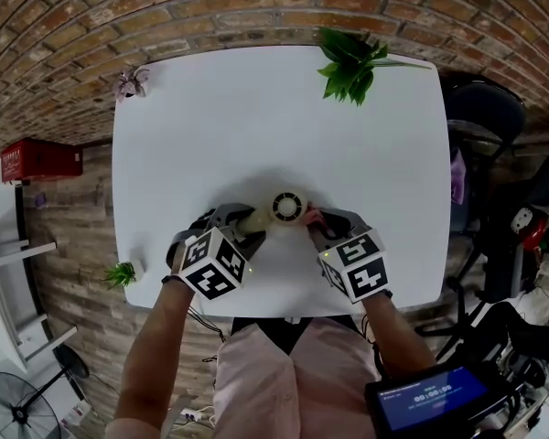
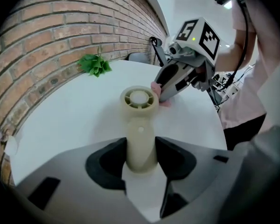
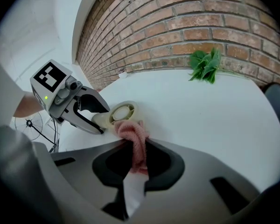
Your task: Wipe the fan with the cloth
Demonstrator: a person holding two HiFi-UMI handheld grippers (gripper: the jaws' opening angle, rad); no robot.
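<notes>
Fan (image 1: pixel 286 208) wiping takes place at the near middle of the white bench (image 1: pixel 256 108), where the small cream fan lies with its round grille facing up. The wipe looks to be under way at the edge of the head. It would go best with the handle clamped firmly so the head cannot swivel, and the cloth drawn round the edge and across the grille under light pressure, without snagging in the slots. The left gripper (image 1: pixel 242 219) reaches in from the person's left, angled steeply down, its jaws about half apart and closed on the fan's handle (image 2: pixel 141 146). The right gripper (image 1: pixel 322 229) slopes down from the other side, its jaws pinched on the pink cloth (image 3: pixel 133 136), whose wad touches the head's edge.
</notes>
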